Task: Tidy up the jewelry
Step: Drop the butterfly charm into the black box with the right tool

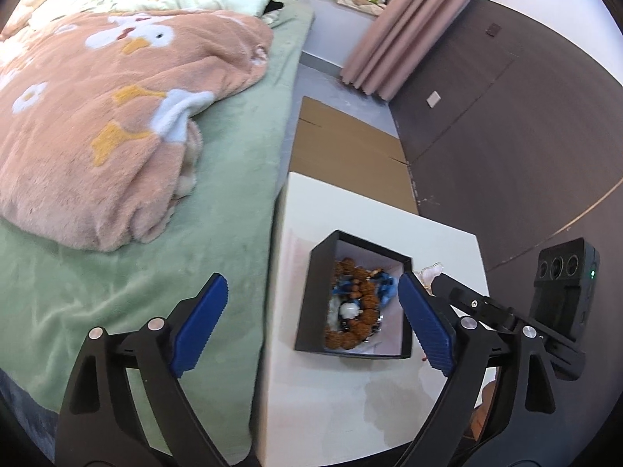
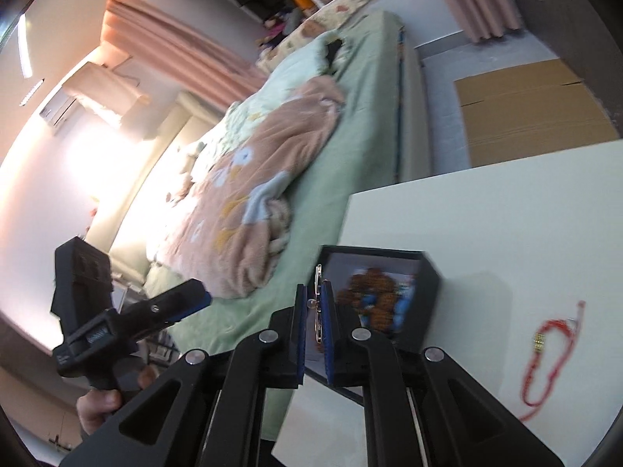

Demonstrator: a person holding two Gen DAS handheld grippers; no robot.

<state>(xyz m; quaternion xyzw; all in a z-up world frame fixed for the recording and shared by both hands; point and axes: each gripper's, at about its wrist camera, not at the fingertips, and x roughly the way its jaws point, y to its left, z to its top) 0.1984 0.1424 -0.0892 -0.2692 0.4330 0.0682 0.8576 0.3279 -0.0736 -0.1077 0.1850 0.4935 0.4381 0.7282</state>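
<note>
A black open box [image 1: 315,272] stands on a white table [image 1: 338,397]. It holds brown bead bracelets [image 1: 356,303] and blue and white pieces. My left gripper [image 1: 313,317] is open, its fingers spread wide just in front of the box. My right gripper [image 2: 314,303] is shut on a thin gold chain with a small bead [image 2: 317,295], held over the box's left edge [image 2: 331,251]. A red cord bracelet [image 2: 545,354] with a gold charm lies on the table to the right of the box. A pale piece [image 1: 430,272] lies beside the box.
A bed with a green sheet [image 1: 155,257] and a pink duck blanket [image 1: 97,124] runs along the table's left side. Flat cardboard [image 1: 346,151] lies on the floor beyond the table. A dark wall panel [image 1: 506,136] and pink curtains [image 1: 389,46] stand behind.
</note>
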